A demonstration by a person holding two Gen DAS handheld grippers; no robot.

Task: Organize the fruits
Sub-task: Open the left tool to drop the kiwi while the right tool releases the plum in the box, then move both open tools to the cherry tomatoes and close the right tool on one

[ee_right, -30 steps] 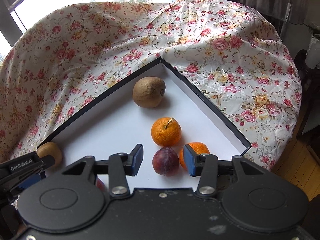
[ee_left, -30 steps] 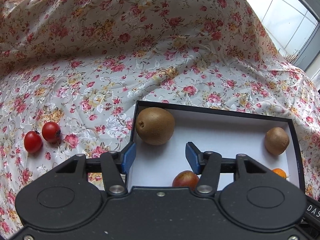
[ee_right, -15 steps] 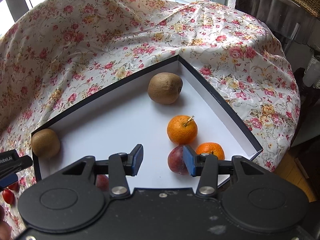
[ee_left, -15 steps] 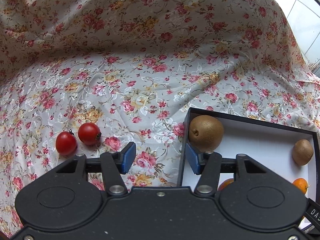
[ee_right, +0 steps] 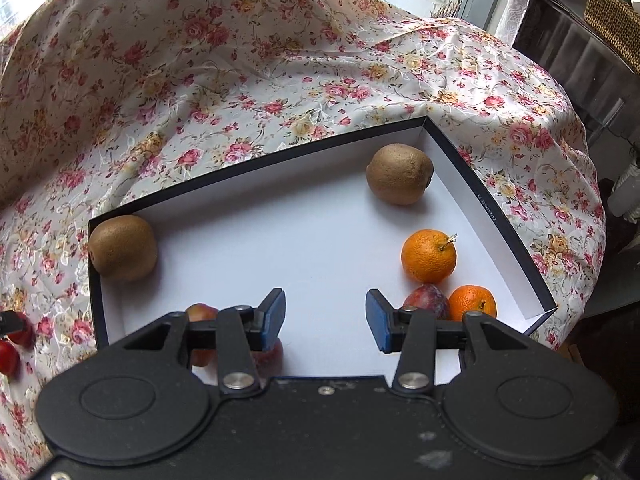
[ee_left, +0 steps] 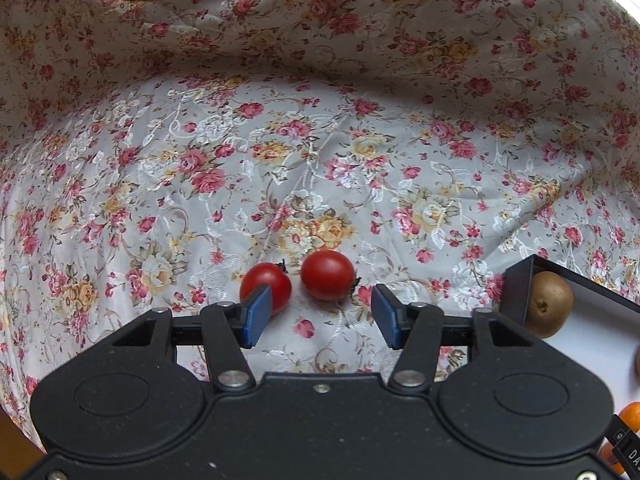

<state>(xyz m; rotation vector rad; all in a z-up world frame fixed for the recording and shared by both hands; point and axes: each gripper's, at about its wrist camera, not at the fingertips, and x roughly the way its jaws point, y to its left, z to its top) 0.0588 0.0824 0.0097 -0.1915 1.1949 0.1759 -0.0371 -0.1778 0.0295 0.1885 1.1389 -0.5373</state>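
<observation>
Two red tomatoes point(ee_left: 327, 275) point(ee_left: 267, 286) lie side by side on the floral cloth. My left gripper point(ee_left: 318, 316) is open and empty just short of them; the left one is partly behind my left finger. My right gripper point(ee_right: 325, 318) is open and empty above the black box with the white floor point(ee_right: 304, 248). In the box are two kiwis point(ee_right: 400, 174) point(ee_right: 122, 248), two oranges point(ee_right: 429, 256) point(ee_right: 473, 302), a dark plum point(ee_right: 426, 296) and a reddish plum point(ee_right: 202, 314) partly hidden by my left finger.
The box's corner with a kiwi point(ee_left: 547, 304) shows at the right of the left wrist view. The tomatoes also show at the left edge of the right wrist view point(ee_right: 9, 354). The cloth point(ee_left: 320, 120) rises in folds behind. Furniture and a wicker basket point(ee_right: 612, 12) stand far right.
My left gripper has swung left from over the box to the two tomatoes, which now lie just ahead of its open fingers. My right gripper has drawn back and left from the plum.
</observation>
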